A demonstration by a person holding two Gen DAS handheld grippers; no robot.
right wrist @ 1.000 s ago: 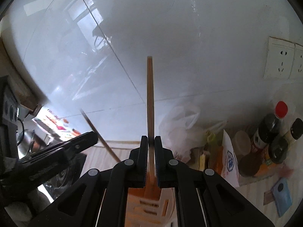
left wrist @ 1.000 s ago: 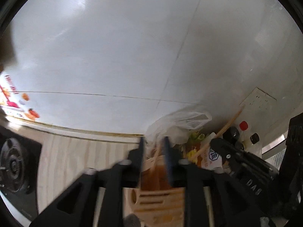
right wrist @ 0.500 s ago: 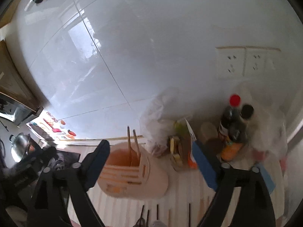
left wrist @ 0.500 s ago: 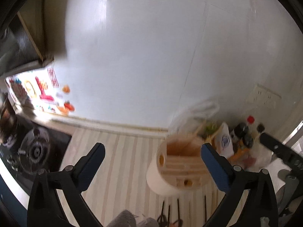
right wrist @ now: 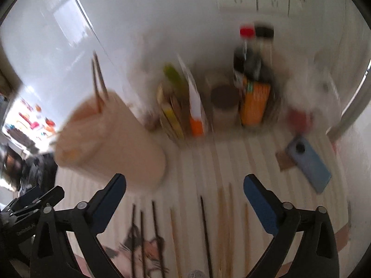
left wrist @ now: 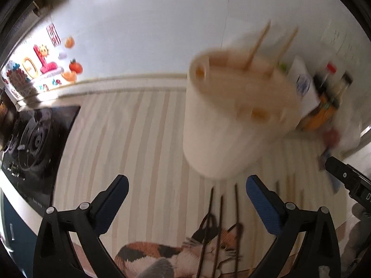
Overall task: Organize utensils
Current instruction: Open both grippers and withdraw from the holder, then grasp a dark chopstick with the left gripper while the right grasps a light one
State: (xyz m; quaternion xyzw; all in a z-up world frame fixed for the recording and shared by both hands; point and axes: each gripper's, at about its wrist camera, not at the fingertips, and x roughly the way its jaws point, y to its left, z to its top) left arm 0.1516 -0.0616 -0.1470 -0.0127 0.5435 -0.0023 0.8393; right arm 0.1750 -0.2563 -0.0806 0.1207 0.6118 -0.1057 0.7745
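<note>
Both chopsticks that we were pinching a second ago now stand in the holder (left wrist: 234, 120), and our tongs have let go and dropped back toward the sticks lying on the desk (left wrist: 139, 139). That pale holder stands on the striped surface toward the wall, with two light chopsticks (left wrist: 257, 44) poking up from its top; in the right wrist view it sits to the left, the same pair (right wrist: 98, 81) rising from it. So we judge two pieces stowed and most of the work left. Three dark chopsticks (left wrist: 220, 222) lie side by side just ahead of the left tongs (left wrist: 185, 199), crossing a cat picture on the mat. Under the right tongs (right wrist: 184, 197) we see more loose chopsticks (right wrist: 205, 231), some dark and some pale, in a rough row; blur keeps us from counting them. Both tongs are spread wide with nothing between them. Farther out stand sauce bottles (right wrist: 252, 69), a phone (right wrist: 308, 164), and a stove burner (left wrist: 34, 143) to the left.
</note>
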